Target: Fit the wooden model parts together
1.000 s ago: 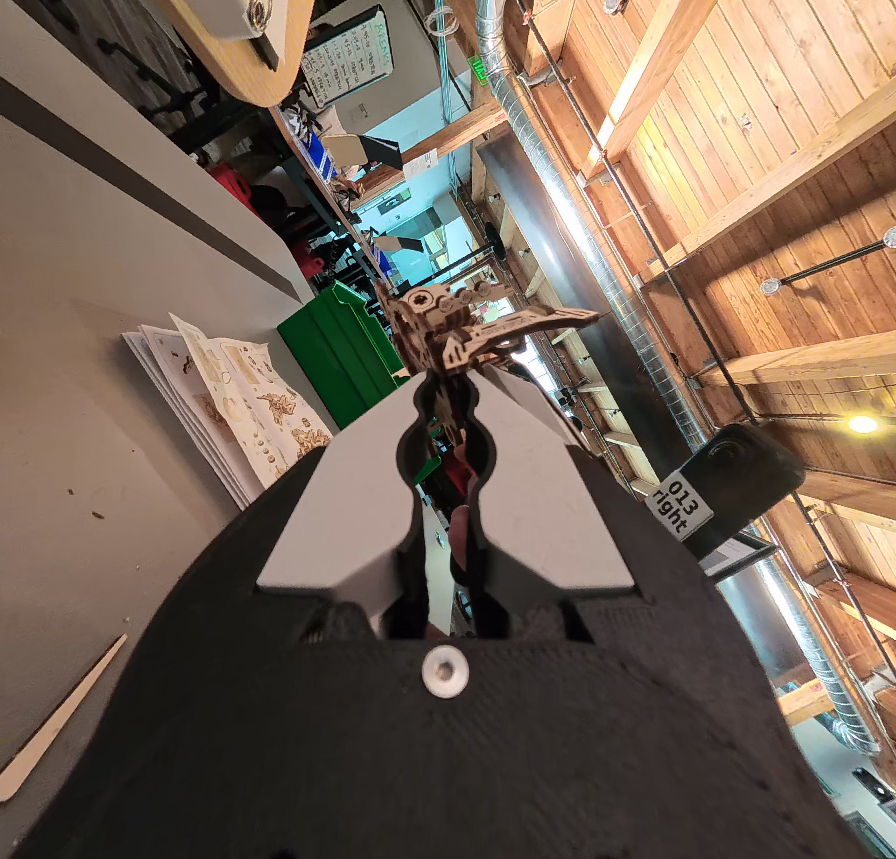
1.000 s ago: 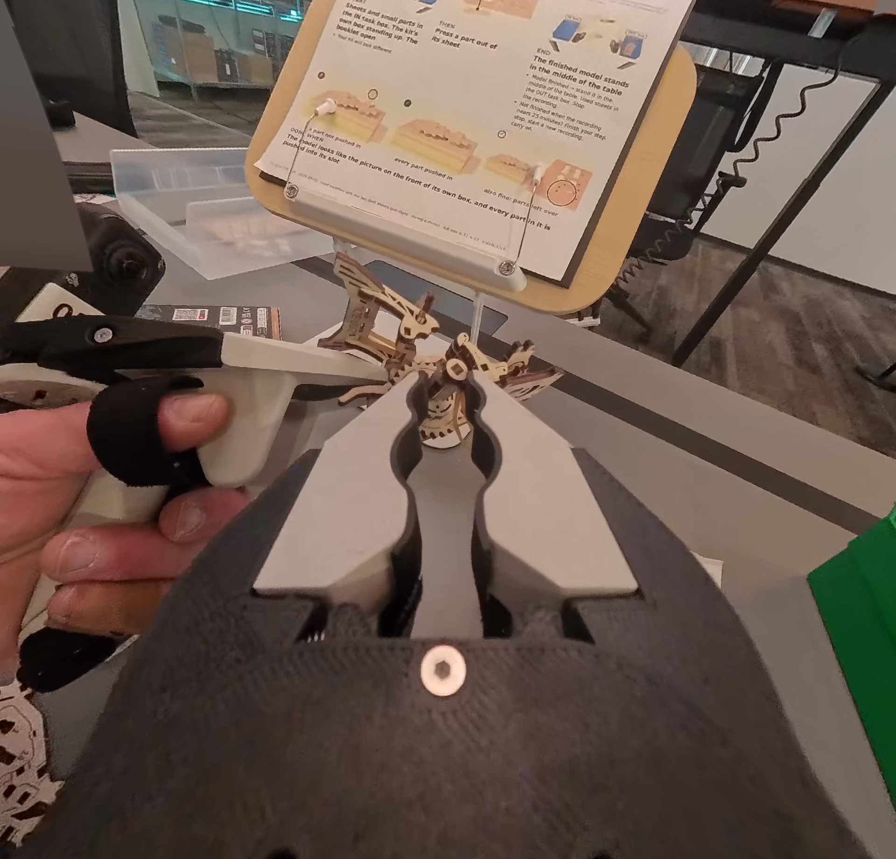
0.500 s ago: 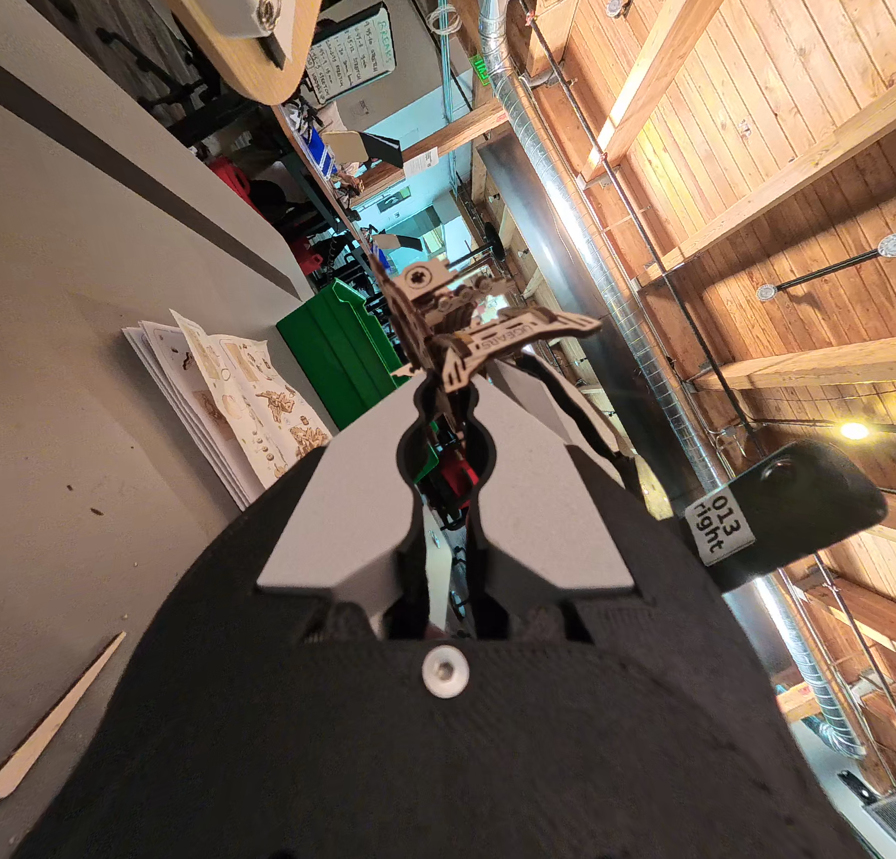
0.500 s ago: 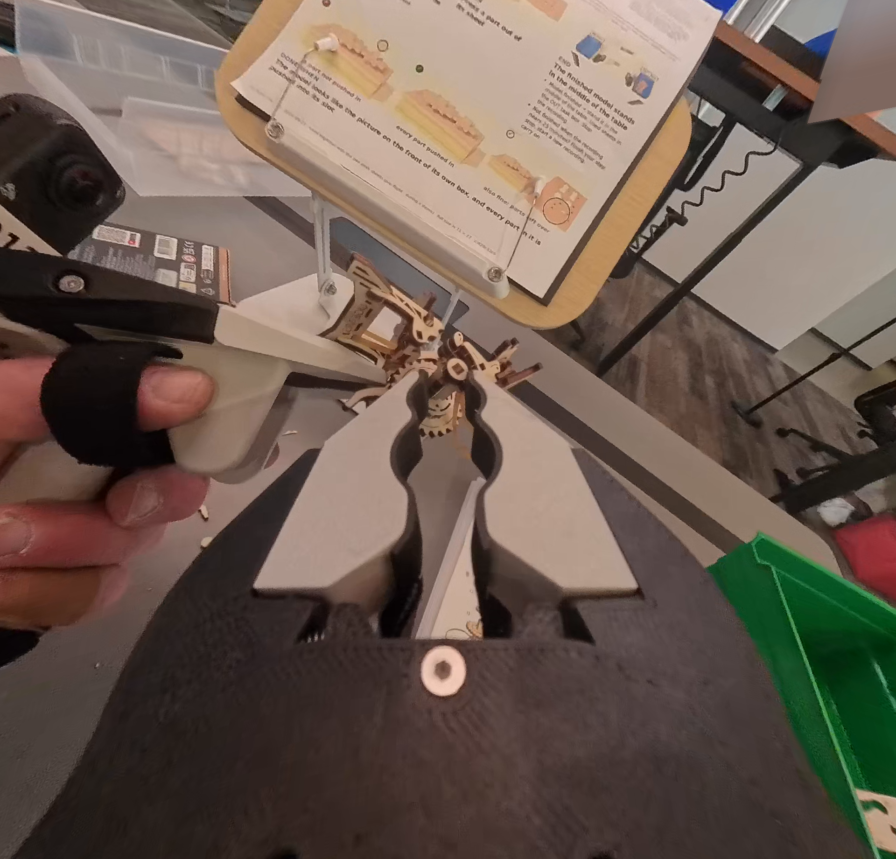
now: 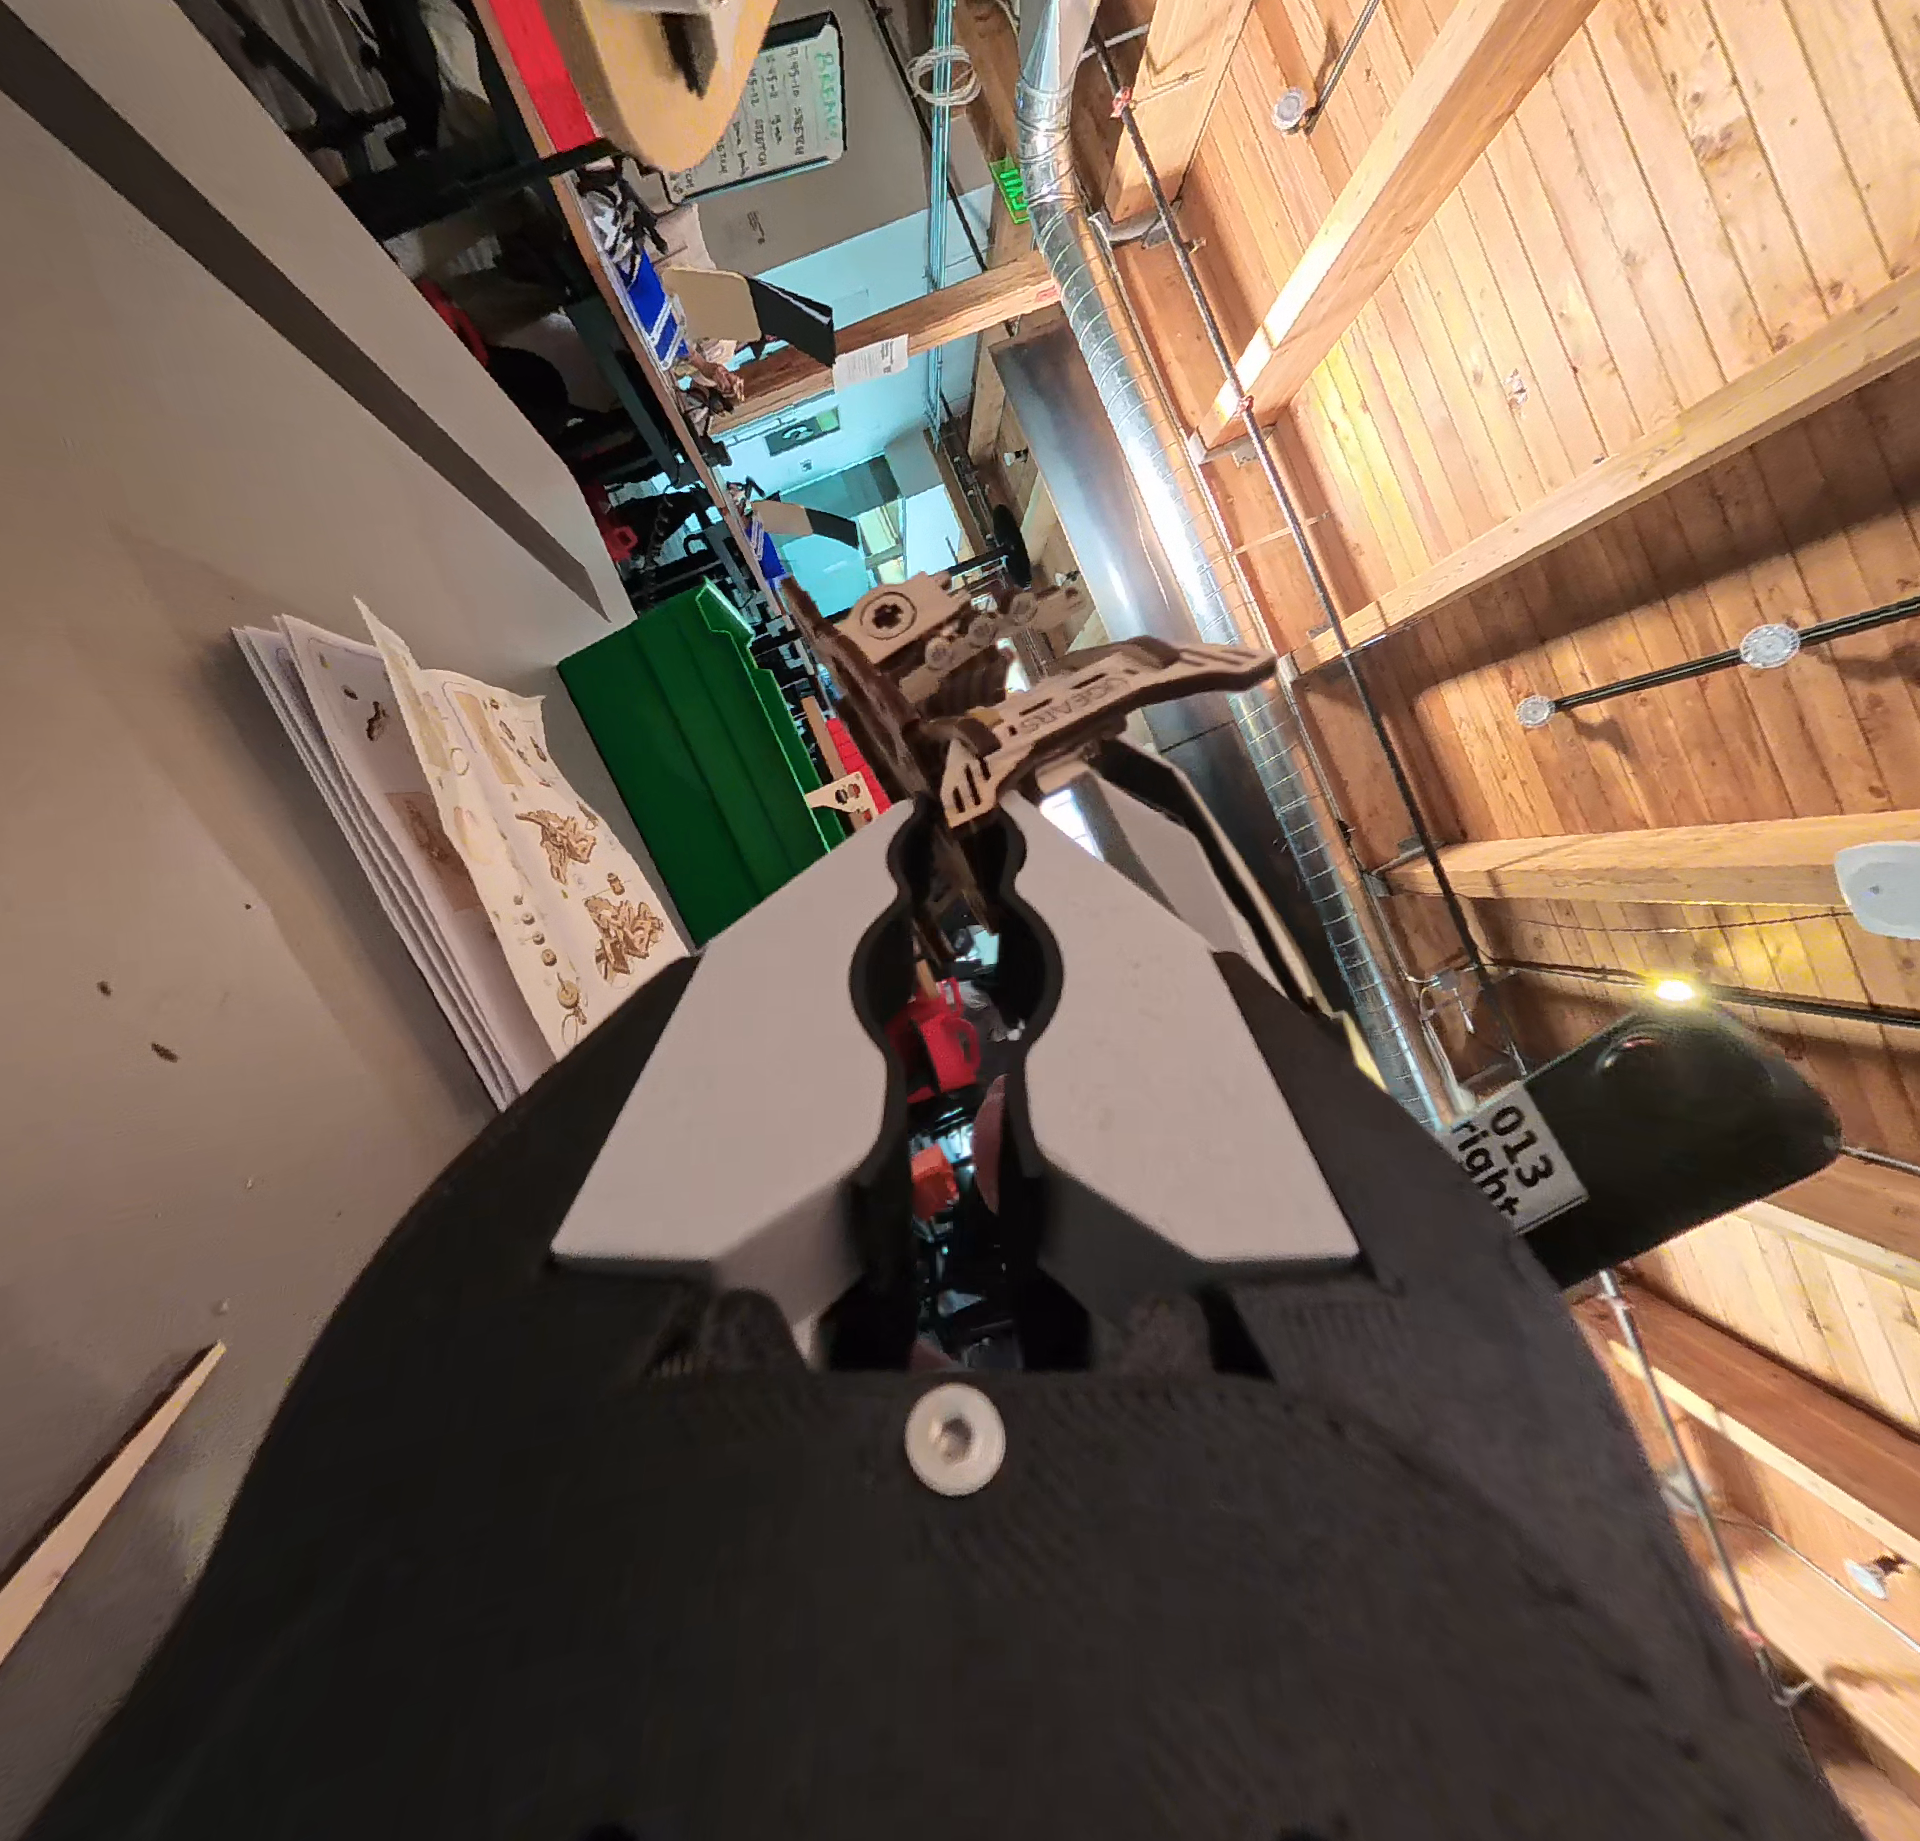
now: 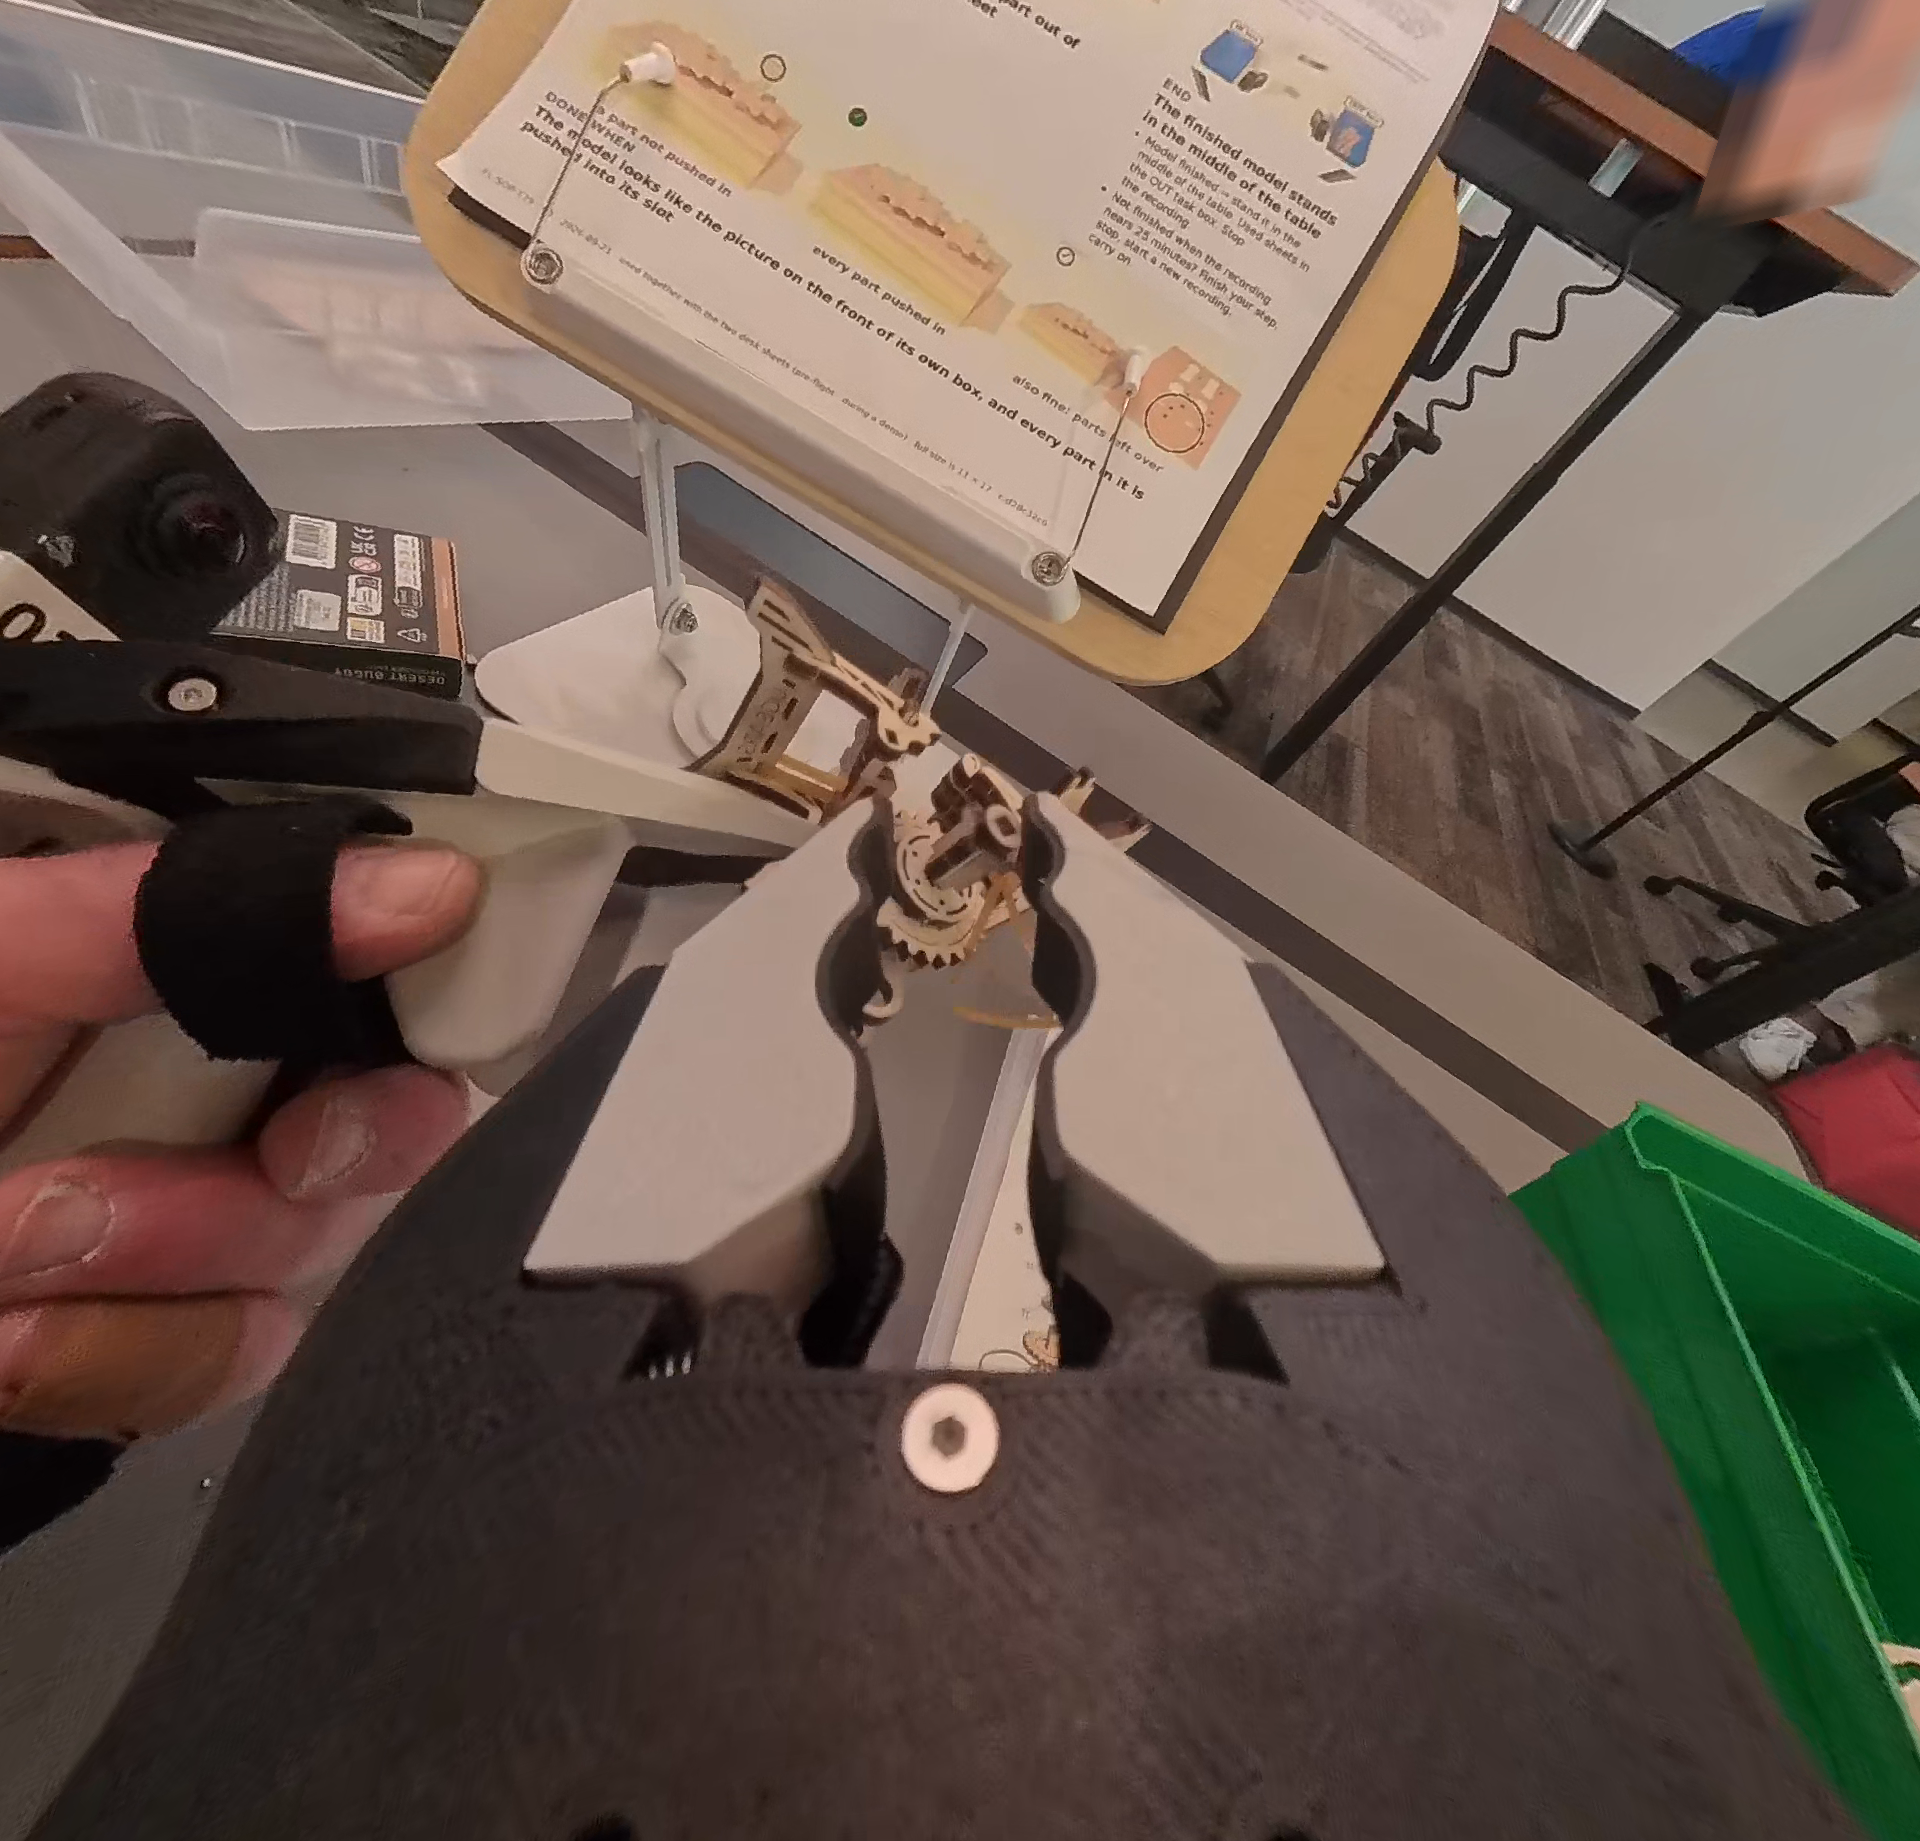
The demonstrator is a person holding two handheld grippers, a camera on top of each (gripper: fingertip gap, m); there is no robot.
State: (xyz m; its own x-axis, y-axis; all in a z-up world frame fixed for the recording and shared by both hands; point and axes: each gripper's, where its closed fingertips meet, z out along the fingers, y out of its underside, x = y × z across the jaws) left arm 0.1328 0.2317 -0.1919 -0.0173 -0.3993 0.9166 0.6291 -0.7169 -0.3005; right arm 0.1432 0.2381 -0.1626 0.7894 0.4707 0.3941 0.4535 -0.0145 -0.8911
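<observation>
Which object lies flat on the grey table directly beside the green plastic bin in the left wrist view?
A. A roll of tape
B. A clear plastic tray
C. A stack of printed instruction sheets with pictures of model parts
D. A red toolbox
C: the stack of printed instruction sheets lies on the grey table right next to the green plastic bin; nothing else lies beside the bin in that view.

Writing I can see, L view: white tag on black camera mount (image 5: 1512, 1157); engraved lettering on pale wooden model arm (image 5: 1070, 695); handwritten whiteboard far back (image 5: 779, 118). R view: white printed instruction sheet on tan board (image 6: 935, 181); dark barcode box w/ orange edge (image 6: 353, 596).
</observation>
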